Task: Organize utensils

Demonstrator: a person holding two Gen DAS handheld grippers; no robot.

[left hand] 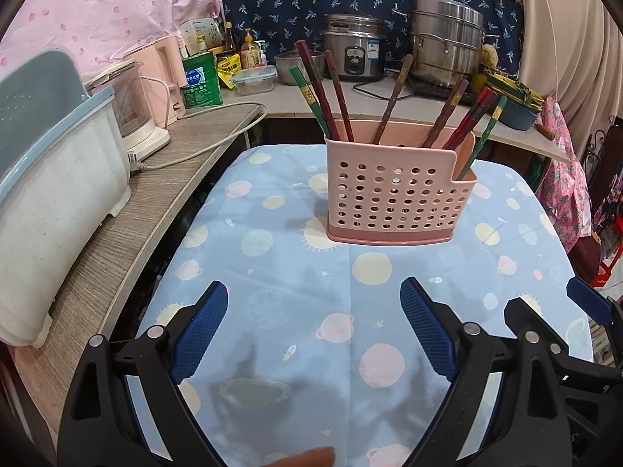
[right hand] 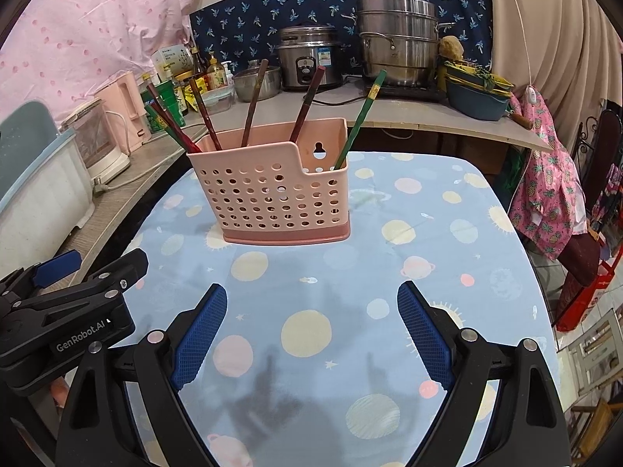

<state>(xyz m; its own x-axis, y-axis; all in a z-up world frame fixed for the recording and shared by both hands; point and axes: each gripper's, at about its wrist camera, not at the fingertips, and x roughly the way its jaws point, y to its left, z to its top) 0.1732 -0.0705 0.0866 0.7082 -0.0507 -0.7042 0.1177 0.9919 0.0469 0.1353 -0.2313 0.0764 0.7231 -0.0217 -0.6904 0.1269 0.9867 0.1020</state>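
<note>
A pink perforated utensil holder point(left hand: 393, 194) stands upright on the blue planet-print tablecloth point(left hand: 272, 272); it also shows in the right wrist view point(right hand: 272, 198). Several red, brown and green chopsticks point(left hand: 323, 93) lean inside it, also seen in the right wrist view point(right hand: 307, 105). One green chopstick point(right hand: 360, 116) stands in the small right compartment. My left gripper point(left hand: 313, 292) is open and empty, hovering over the cloth in front of the holder. My right gripper point(right hand: 311, 295) is open and empty, beside the left one.
A white and blue dish rack point(left hand: 54, 179) and a kettle point(left hand: 136, 109) sit on the left counter. A rice cooker point(left hand: 354, 54), steel steamer pot point(left hand: 444, 43), bottles and boxes stand on the back counter. Pink cloth point(right hand: 545, 179) hangs at right.
</note>
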